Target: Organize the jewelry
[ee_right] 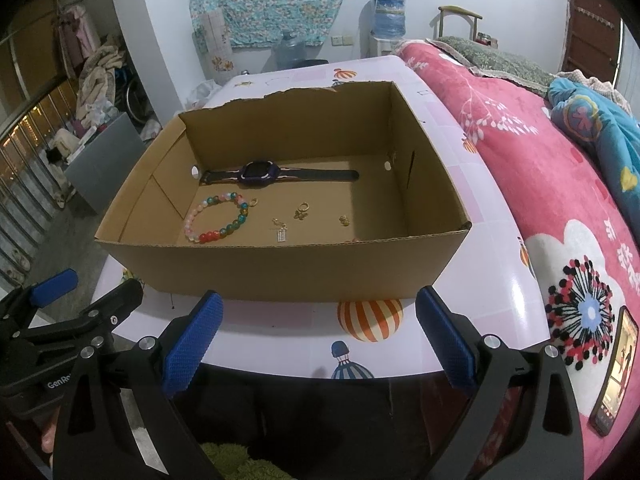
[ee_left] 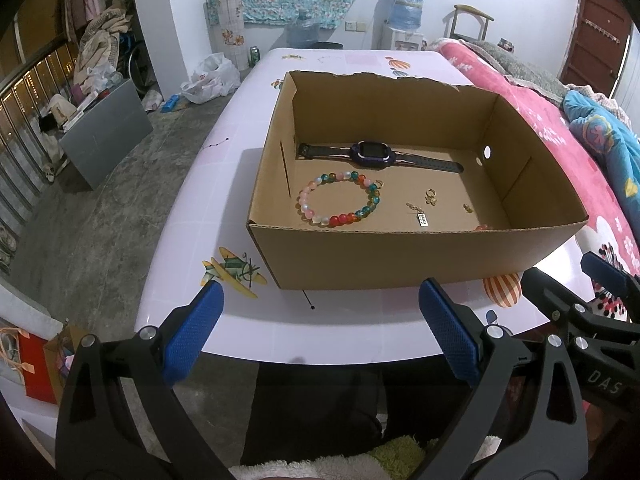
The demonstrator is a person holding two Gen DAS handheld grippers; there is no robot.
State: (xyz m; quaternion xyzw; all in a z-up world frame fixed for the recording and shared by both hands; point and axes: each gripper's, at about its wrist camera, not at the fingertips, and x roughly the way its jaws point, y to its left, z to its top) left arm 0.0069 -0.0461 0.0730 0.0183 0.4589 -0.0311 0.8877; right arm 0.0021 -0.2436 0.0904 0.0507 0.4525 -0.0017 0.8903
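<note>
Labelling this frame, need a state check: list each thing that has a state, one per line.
box: open-topped, upright on the table, back rim torn
watch: strap unbuckled, lying flat in the box
bracelet: closed loop, flat on the box floor
charms: loose on the box floor
phone: screen lit, lying on the blanket
left gripper: open, empty
right gripper: open, empty

Left gripper [ee_left: 320, 332]: black plastic frame with triangular cut-outs behind the fingers.
Finger pads [ee_left: 194, 330]: blue, knurled, rectangular.
Screws: round silver heads at the base of each finger.
Right gripper [ee_right: 318, 334]: same black frame, blue pads [ee_right: 446, 338], silver screws.
Markings: white lettering "GenRo" and "DAS" on the housings.
Clothing: dark trousers below the fingers.
</note>
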